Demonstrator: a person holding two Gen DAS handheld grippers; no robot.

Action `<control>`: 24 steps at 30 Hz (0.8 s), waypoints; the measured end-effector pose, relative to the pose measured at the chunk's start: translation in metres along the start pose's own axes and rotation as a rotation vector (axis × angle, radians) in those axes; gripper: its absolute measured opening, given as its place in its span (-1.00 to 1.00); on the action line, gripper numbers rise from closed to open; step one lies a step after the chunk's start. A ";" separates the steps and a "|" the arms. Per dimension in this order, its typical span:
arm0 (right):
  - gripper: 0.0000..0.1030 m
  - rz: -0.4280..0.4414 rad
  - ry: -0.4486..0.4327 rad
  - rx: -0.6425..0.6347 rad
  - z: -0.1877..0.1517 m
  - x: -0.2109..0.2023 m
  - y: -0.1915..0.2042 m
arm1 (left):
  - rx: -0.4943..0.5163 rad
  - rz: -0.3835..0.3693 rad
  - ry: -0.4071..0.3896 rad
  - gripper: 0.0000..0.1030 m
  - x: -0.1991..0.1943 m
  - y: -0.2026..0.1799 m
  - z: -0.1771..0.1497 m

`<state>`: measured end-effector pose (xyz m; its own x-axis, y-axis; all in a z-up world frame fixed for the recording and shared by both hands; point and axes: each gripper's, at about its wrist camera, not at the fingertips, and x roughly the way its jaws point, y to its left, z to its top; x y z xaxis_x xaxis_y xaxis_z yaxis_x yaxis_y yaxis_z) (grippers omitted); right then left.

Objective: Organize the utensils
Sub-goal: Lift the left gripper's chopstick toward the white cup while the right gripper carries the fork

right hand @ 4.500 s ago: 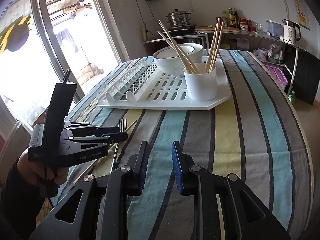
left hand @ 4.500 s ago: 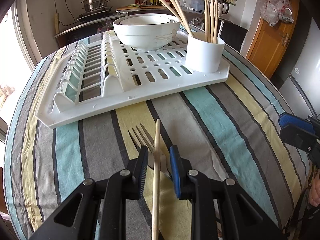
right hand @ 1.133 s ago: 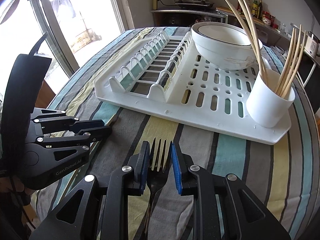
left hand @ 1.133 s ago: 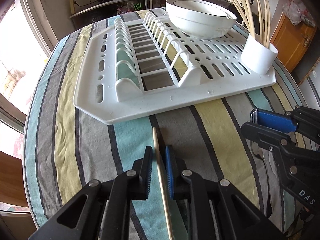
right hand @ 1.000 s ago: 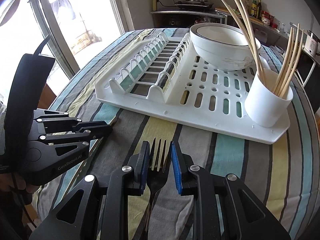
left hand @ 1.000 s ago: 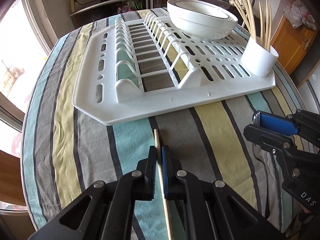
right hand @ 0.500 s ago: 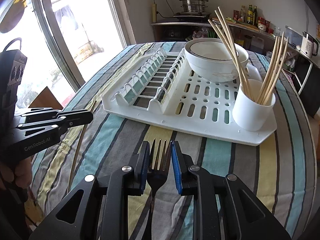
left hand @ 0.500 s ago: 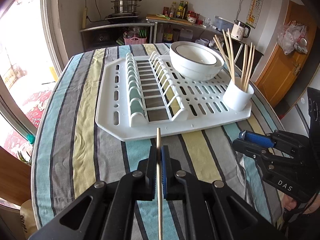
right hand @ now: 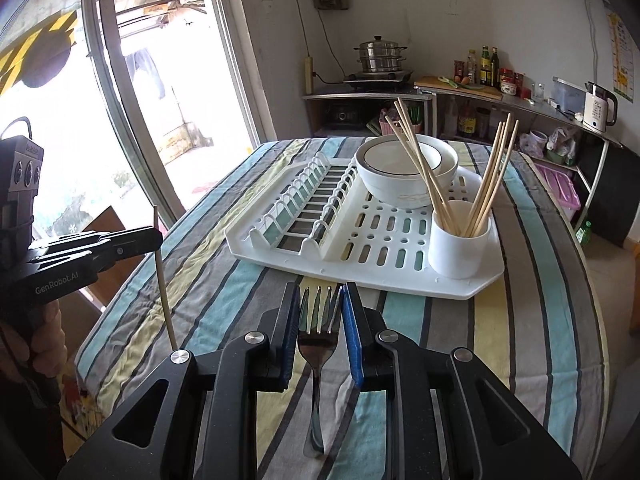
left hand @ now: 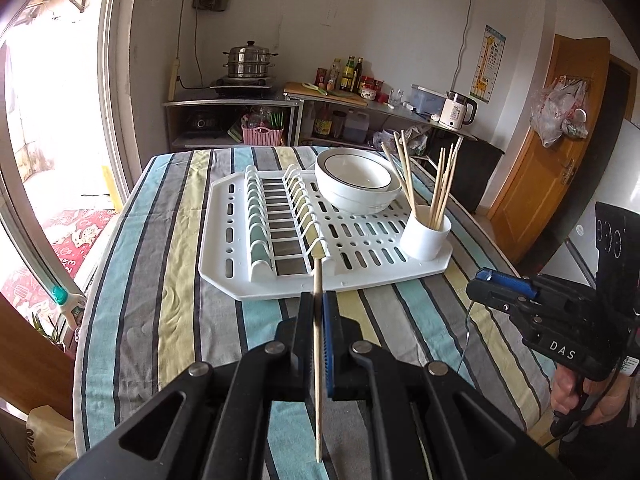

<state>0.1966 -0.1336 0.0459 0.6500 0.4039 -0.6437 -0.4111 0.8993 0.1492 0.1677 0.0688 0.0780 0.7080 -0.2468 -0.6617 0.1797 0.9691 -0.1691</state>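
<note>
Bamboo showed between the pads of the left gripper (left hand: pixel 317 312), which was clamped on a single chopstick (left hand: pixel 317 344); the stick ran straight toward twelve o'clock in the left wrist view, its far tip overlapping the near edge of the white drying rack (left hand: pixel 344 276). A second before, the same gripper had been low over the striped tablecloth (left hand: pixel 168 280), with the rack filling the upper picture; now rack and table sat smaller and farther off, with the kitchen shelves and steel steamer pot (left hand: pixel 249 60) in sight above them. From the right wrist view the chopstick (right hand: pixel 163 268) stood nearly upright at nine o'clock, clear of the cloth.

The right gripper (right hand: pixel 321 312) was closed on the head of a metal fork (right hand: pixel 316 344), tines pointing to twelve o'clock toward the rack (right hand: pixel 400 276), as it had been a second before, though the table now lay farther below. At the rack's right corner, near two o'clock from the fork, stood the white utensil cup (right hand: pixel 459 248) holding more chopsticks, with the white bowl (right hand: pixel 404 176) behind it. In the left wrist view the right gripper (left hand: pixel 486 280) appeared at three o'clock, higher in the picture than earlier.
</note>
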 end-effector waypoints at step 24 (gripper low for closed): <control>-0.58 -0.042 -0.101 0.000 0.003 -0.043 -0.020 | 0.033 -0.049 -0.067 -0.90 -0.022 -0.037 0.006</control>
<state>0.1788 -0.1679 0.0726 0.7282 0.3805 -0.5701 -0.3820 0.9159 0.1235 0.1499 0.0387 0.1030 0.7416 -0.2944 -0.6028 0.2367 0.9556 -0.1754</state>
